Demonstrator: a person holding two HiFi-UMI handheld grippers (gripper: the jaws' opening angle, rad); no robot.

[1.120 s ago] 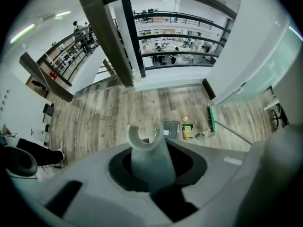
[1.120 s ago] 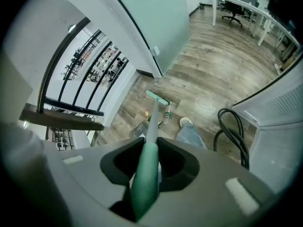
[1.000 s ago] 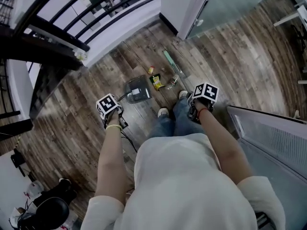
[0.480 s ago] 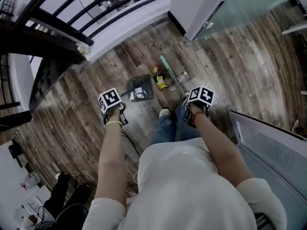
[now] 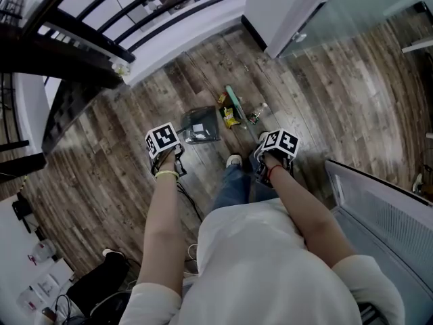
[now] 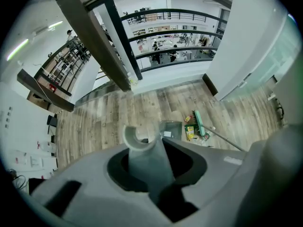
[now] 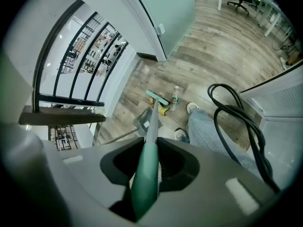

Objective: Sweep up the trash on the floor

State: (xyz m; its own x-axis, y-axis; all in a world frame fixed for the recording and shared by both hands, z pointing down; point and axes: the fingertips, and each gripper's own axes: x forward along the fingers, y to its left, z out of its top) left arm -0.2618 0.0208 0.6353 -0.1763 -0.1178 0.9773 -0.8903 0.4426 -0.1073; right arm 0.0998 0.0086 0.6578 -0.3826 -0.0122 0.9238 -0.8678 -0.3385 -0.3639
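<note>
Nudging yellow wrappers [image 5: 231, 118] toward the left gripper's [image 6: 147, 167] clamped grey plastic dustpan [image 5: 201, 126], the right gripper [image 7: 147, 169] clenched the green broom [image 5: 234, 102].

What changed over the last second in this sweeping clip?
The broom head has drawn in toward the wrappers and the dustpan, and now lies right beside the wrappers. Nothing taken or let go: the left gripper stays shut on the dustpan handle, the right gripper on the broom handle. The dustpan, wrappers and bottle lie about where they were.
</note>
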